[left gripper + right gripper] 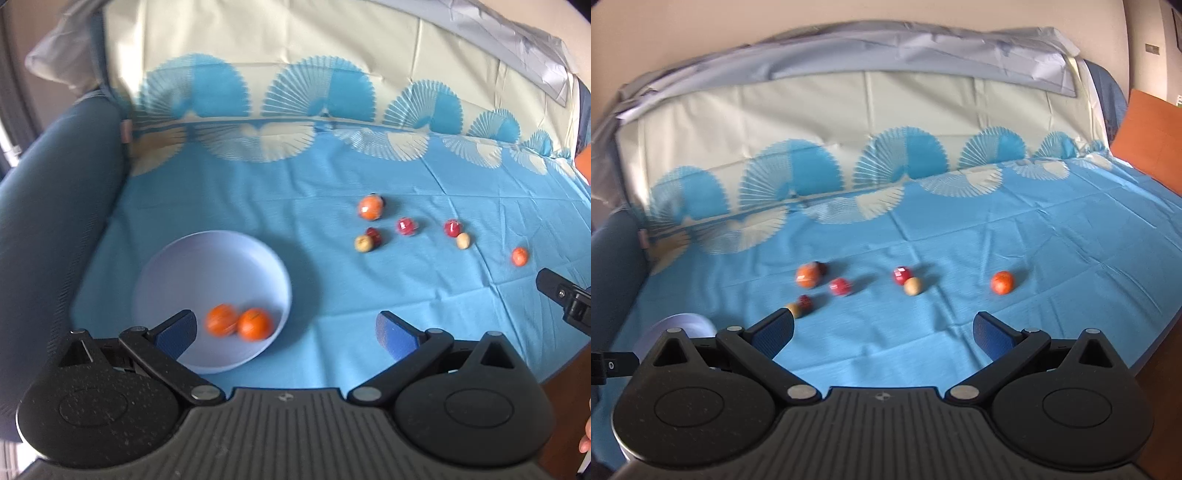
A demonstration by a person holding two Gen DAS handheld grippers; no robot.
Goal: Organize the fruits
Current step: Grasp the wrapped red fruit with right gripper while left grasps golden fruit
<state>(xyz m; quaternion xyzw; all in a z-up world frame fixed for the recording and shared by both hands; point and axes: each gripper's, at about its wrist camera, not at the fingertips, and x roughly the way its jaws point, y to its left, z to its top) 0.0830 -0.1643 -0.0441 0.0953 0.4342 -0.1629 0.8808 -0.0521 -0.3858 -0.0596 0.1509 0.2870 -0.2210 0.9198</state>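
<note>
My left tool (286,328) hung wide open and empty above the bowl (173,266) holding two oranges (238,322); my right tool (882,332), equally spread, faced loose fruit on the table (1052,258) (round things roll) — a clumsy nudge might scatter them.

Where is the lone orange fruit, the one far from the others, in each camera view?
Left wrist view: lone orange fruit lies far right, on the blue tablecloth.
Right wrist view: it lies right of centre.
Shared landmark: the red and tan fruit pair to its left.
</note>
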